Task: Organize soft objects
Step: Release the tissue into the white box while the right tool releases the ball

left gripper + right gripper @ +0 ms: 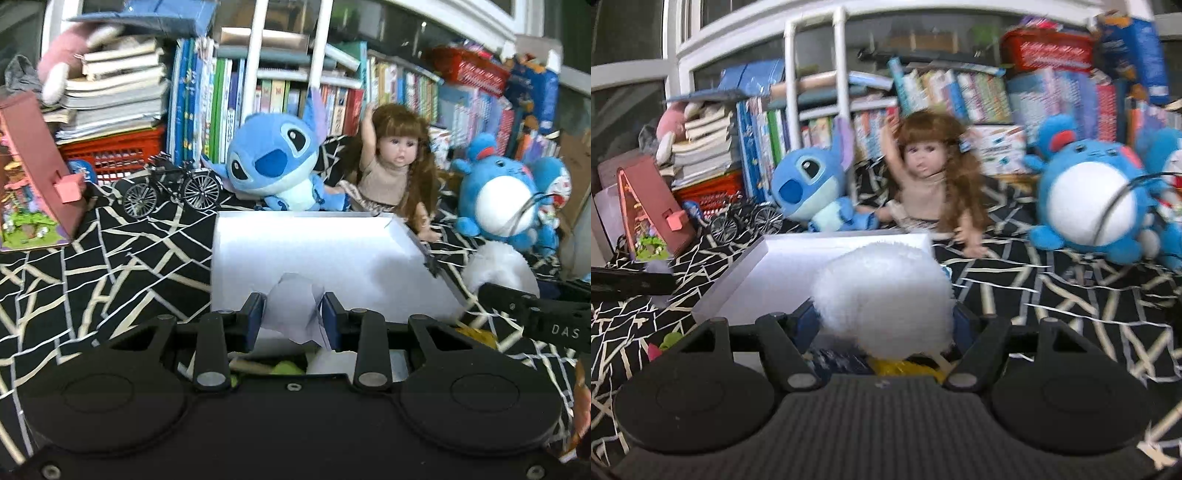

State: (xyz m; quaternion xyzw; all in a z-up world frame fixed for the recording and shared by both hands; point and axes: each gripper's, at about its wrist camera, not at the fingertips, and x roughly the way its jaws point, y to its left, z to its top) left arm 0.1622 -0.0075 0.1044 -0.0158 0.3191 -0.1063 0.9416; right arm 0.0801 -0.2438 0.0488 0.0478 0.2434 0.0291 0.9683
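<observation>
White cardboard fills the middle of the left wrist view: a shallow open white box (317, 258) lies on the black cloth with pale crisscross lines (110, 258), and the left hand-held gripper (291, 315) has its blue-padded fingers (255, 314) closed against a crumpled piece of white paper (293, 310) at the box's near edge. Behind the box sit a blue plush alien toy with big ears (273, 158) and a long-haired brown-haired doll in a beige top (395, 162), the doll just beside the plush with one arm raised. A small metal model bicycle (171, 188) stands left of them, and a round blue-and-white plush mouse (502, 195) sits well to the right, all in front of a row of upright books (295, 92). At the right edge a fluffy white plush ball (495, 266) shows beside the box's right wall, with part of the other black tool near it. From the right wrist view, somewhat blurred, the right hand-held gripper (884, 321) is clamped on that fluffy white plush ball (882, 295), its fingers spread wide around the fluff, held over the near right corner of the white box (768, 269). The blue alien plush (809, 184), the doll (931, 177) and the blue-and-white mouse (1089, 199) sit beyond it on the patterned cloth (1052, 295).
</observation>
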